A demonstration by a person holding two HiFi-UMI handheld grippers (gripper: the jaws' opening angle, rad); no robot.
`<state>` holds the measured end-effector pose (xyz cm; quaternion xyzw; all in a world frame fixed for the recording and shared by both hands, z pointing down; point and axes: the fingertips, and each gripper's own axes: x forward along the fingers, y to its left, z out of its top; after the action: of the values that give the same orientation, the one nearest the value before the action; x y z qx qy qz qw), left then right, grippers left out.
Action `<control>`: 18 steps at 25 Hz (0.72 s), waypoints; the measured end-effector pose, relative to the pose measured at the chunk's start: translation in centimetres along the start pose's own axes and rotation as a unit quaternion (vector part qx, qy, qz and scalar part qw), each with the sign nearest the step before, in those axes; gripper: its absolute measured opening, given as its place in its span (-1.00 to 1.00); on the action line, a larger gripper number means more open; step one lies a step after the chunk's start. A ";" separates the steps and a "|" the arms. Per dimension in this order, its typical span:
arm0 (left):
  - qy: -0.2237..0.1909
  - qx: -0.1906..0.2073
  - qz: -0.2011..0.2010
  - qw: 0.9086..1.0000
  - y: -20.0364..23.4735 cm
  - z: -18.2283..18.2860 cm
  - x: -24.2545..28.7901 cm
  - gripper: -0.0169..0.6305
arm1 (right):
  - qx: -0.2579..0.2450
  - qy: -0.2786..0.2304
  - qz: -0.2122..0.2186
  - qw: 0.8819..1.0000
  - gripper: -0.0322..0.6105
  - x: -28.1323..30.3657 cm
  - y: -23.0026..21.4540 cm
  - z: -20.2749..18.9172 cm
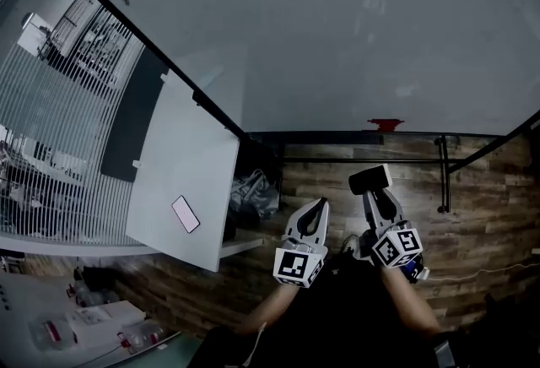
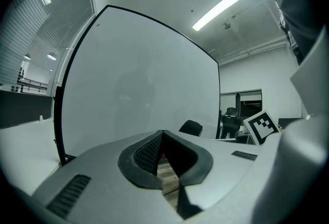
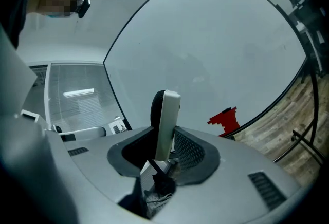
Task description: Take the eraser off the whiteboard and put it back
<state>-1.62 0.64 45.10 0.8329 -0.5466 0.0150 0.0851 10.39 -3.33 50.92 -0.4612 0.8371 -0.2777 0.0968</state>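
Right gripper (image 1: pixel 377 196) is pictured clamped on eraser (image 1: pixel 369 180), which is held edge-on, apart from whiteboard (image 1: pixel 337 37) and below its bottom edge. Left gripper (image 1: pixel 319 204) (jaws pressed together, nothing btwn them) is held alongside. Red object (image 1: pixel 386 124) is seen at board's lower edge.

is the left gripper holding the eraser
No, the eraser is clamped in the right gripper; the left gripper has its jaws together and empty.

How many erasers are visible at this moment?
1. The eraser is clamped in the right tool, off the whiteboard. A small red item at the board's lower edge cannot be identified.
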 end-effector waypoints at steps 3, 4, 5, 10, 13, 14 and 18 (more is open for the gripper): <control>0.003 -0.005 -0.006 1.000 0.7 -0.2 -1.4 -0.93 | -0.031 0.002 -0.009 0.999 -0.48 -0.5 1.7 -0.2; 0.003 -0.005 -0.009 1.000 0.8 -0.2 -1.9 -0.93 | -0.039 0.001 -0.012 0.999 -0.48 -0.8 2.3 -0.2; 0.003 -0.003 -0.011 1.000 0.9 -0.2 -2.3 -0.93 | -0.047 0.001 -0.015 0.999 -0.48 -1.1 2.7 -0.3; -0.001 0.001 -0.018 1.000 1.6 0.2 -4.5 -0.93 | -0.082 0.002 -0.022 0.996 -0.48 -2.3 5.3 -1.0; -0.001 0.000 -0.021 1.000 1.8 0.1 -5.7 -0.93 | -0.104 0.006 -0.022 0.994 -0.48 -3.1 6.8 -1.6; -0.002 -0.001 -0.022 1.000 1.8 0.0 -6.1 -0.93 | -0.111 0.009 -0.024 0.993 -0.48 -3.5 7.1 -1.9; -0.011 0.002 -0.021 1.000 2.2 0.1 -7.4 -0.93 | -0.123 0.008 -0.024 0.992 -0.48 -4.5 8.5 -2.6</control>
<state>-6.63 6.49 44.37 0.8446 -0.5296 0.0052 0.0779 5.69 4.99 47.92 -0.4872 0.8545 -0.1781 0.0258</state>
